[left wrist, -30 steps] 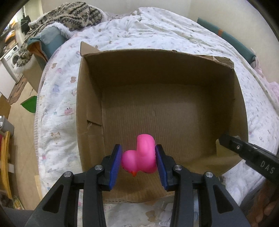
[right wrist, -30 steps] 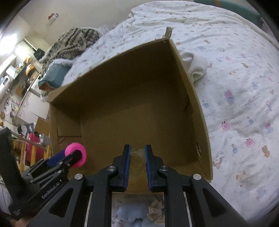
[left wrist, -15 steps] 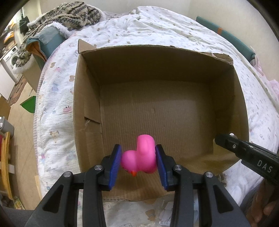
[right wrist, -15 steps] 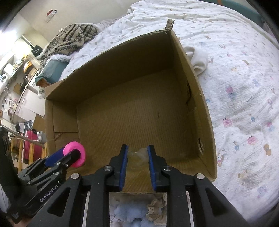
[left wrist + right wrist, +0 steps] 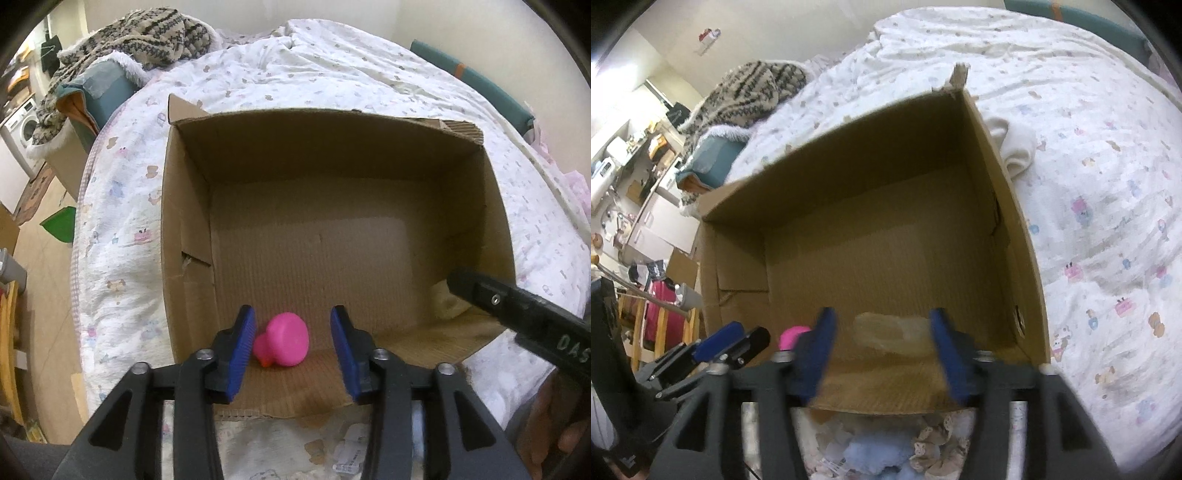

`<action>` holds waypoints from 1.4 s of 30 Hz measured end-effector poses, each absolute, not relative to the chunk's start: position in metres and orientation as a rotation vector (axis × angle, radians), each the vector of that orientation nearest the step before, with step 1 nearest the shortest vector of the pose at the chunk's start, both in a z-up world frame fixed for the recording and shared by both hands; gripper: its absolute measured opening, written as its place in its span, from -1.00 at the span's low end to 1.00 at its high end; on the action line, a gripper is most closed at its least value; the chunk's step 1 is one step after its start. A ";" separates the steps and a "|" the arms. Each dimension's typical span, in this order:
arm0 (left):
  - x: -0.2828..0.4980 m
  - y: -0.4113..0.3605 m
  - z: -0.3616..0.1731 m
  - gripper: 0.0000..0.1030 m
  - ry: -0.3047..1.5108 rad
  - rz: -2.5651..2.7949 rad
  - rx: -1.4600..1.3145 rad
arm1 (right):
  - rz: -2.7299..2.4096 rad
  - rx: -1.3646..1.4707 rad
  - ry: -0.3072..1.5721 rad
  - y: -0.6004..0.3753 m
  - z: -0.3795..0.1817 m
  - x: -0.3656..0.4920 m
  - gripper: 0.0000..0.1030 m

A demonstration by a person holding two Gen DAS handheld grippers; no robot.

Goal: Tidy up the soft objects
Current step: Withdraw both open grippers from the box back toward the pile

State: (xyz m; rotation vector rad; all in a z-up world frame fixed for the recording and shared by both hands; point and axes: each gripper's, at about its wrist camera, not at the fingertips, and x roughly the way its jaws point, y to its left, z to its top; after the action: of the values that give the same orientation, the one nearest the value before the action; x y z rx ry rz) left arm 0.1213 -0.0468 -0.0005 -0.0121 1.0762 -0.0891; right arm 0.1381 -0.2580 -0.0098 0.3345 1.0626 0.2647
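Two grippers hang over the near edge of the cardboard box (image 5: 184, 229) on the bed (image 5: 122, 206), and both have their fingers spread apart. Between the blue pads of your left gripper (image 5: 291, 347), the pink rubber duck (image 5: 284, 345) lies on the box floor, just clear of either pad. Ahead of your right gripper (image 5: 882, 354), a pale translucent soft piece (image 5: 886, 330) rests on the floor between its spread fingers.
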 end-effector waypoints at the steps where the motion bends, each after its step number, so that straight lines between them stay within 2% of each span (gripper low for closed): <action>1: 0.120 -0.047 0.001 0.03 1.070 -0.089 -0.008 | 0.261 0.329 1.053 -0.259 -0.008 0.138 0.40; 4: 0.117 -0.046 0.005 0.25 1.054 -0.091 0.001 | 0.257 0.335 1.044 -0.262 -0.005 0.138 0.41; 6: 0.116 -0.046 0.007 0.28 1.051 -0.094 0.000 | 0.255 0.345 1.052 -0.264 -0.005 0.138 0.41; 42: 0.027 0.006 0.027 0.28 0.991 0.027 -0.097 | 0.239 0.373 1.020 -0.284 0.015 0.066 0.41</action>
State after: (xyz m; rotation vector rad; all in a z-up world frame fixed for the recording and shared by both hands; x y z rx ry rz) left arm 0.0274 0.0060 0.0271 -0.0970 0.9911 0.0274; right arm 0.0663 -0.2836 0.0149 0.3734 1.0204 0.2392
